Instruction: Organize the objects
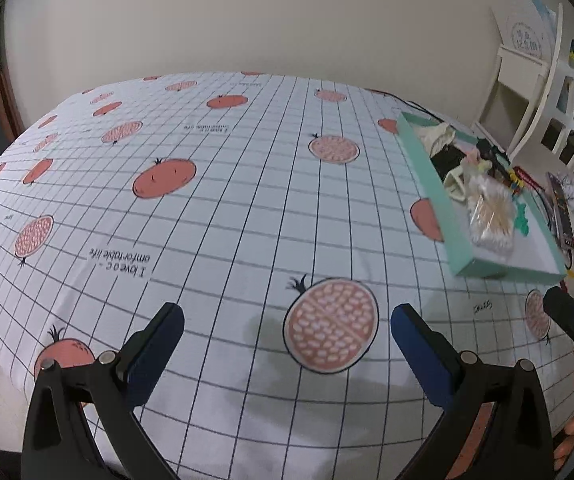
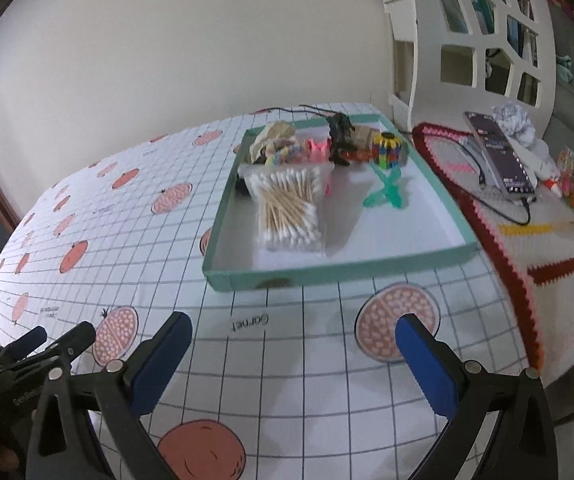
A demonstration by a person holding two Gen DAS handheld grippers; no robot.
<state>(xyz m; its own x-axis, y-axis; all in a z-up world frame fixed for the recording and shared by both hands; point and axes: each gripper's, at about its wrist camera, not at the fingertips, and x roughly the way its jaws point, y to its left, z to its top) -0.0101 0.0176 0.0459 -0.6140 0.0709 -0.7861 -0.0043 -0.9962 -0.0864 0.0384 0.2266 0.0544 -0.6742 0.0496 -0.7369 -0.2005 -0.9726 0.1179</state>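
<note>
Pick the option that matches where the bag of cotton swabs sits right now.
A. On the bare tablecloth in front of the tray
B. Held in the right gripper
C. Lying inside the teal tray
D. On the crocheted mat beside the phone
C. The bag of cotton swabs lies inside the teal tray, near its left wall, while the right gripper hangs open and empty over the tablecloth in front of it.
</note>
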